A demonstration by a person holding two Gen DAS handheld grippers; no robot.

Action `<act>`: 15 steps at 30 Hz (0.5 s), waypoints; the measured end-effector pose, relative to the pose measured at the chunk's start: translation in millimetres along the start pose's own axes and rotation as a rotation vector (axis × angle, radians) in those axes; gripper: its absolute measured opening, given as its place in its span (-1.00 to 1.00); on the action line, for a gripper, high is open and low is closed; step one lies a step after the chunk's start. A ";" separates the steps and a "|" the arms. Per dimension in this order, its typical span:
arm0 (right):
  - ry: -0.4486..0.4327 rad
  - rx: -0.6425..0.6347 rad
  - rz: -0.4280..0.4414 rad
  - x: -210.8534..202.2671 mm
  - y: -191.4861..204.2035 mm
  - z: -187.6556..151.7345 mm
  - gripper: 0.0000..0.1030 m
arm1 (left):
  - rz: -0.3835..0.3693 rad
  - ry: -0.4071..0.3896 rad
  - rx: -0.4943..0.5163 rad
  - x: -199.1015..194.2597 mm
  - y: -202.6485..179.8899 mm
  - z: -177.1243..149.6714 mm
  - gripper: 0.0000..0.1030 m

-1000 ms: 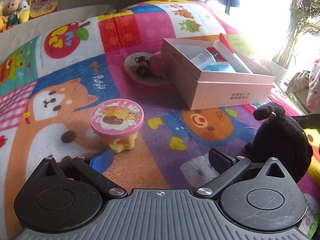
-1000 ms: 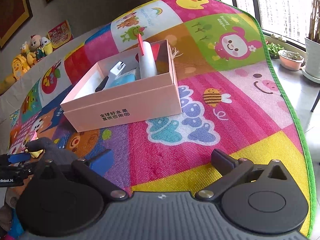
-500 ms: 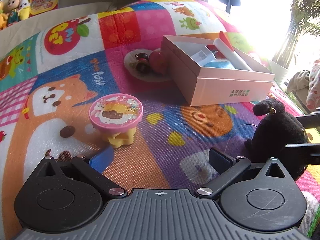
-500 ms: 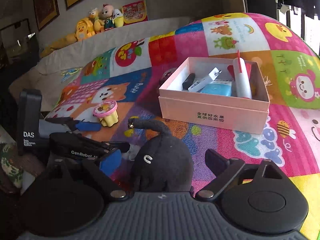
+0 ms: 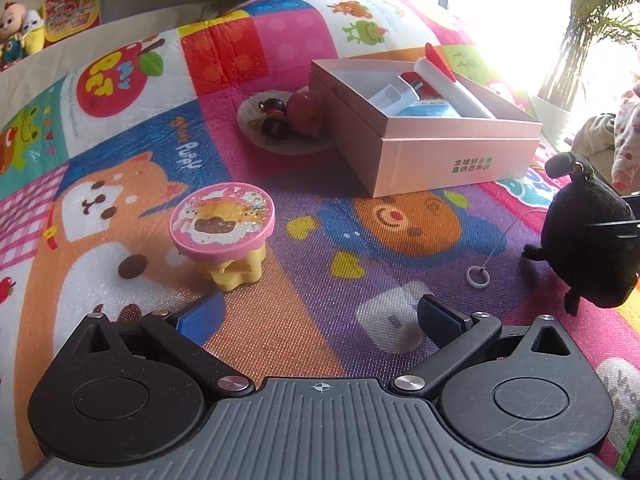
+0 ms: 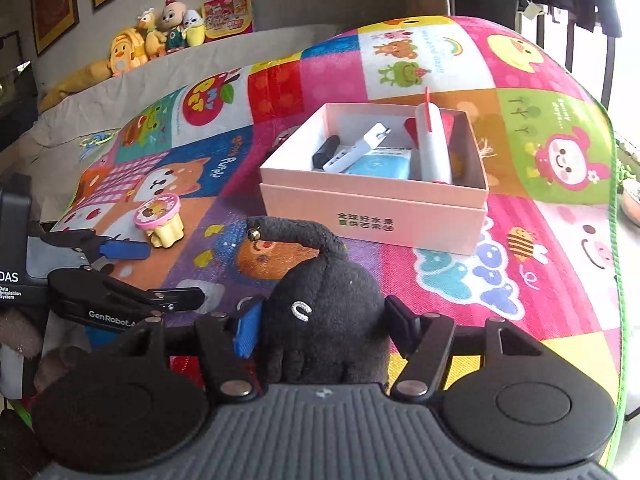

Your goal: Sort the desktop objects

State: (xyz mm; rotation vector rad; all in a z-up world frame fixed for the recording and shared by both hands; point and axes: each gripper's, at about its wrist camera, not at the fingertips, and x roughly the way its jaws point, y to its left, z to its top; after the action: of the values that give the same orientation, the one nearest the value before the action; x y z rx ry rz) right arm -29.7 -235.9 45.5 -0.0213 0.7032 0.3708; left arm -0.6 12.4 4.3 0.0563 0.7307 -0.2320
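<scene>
A black plush toy (image 6: 324, 308) with a small bell sits between my right gripper's (image 6: 320, 320) fingers, which are closed against its sides. It also shows at the right edge of the left wrist view (image 5: 588, 236). My left gripper (image 5: 320, 316) is open and empty, low over the mat, just short of a pink-topped yellow toy table (image 5: 224, 232). The open pink box (image 6: 376, 200) behind holds a white tube, a white charger, a blue pack and a black item.
A small plate (image 5: 280, 132) with a red ball and dark trinkets lies left of the box. A thin wire ring (image 5: 478, 276) lies on the mat by the plush. The colourful play mat (image 5: 120, 160) covers the surface. Plush dolls (image 6: 160, 36) sit at the back.
My right gripper swung from facing the box to the black plush and closed its fingers on it. My left gripper barely moved.
</scene>
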 end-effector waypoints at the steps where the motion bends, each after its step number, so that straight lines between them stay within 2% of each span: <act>1: 0.001 0.012 0.000 -2.3 -4.3 -1.3 0.24 | -0.001 -0.009 -0.013 -2.0 1.9 -0.3 1.00; 6: 0.006 0.030 -0.039 -3.6 -14.0 -9.1 0.25 | 0.054 -0.074 -0.055 -12.5 10.0 1.3 0.95; 9: -0.006 0.031 -0.043 -3.5 -14.1 -12.2 0.27 | 0.107 -0.073 -0.040 -9.7 13.4 7.0 0.42; 12: -0.011 0.018 -0.048 -2.0 -10.8 -13.1 0.35 | 0.116 -0.066 -0.067 -4.4 21.1 13.2 0.46; 15: -0.001 0.004 -0.055 1.6 -8.4 -14.5 0.41 | 0.141 -0.069 -0.043 0.4 21.9 18.7 0.53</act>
State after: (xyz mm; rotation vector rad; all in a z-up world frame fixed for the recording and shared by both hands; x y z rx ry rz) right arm -34.9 -245.3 32.6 -0.0369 0.7008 0.3171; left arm 17.0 31.2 17.3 0.0584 0.6595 -0.0830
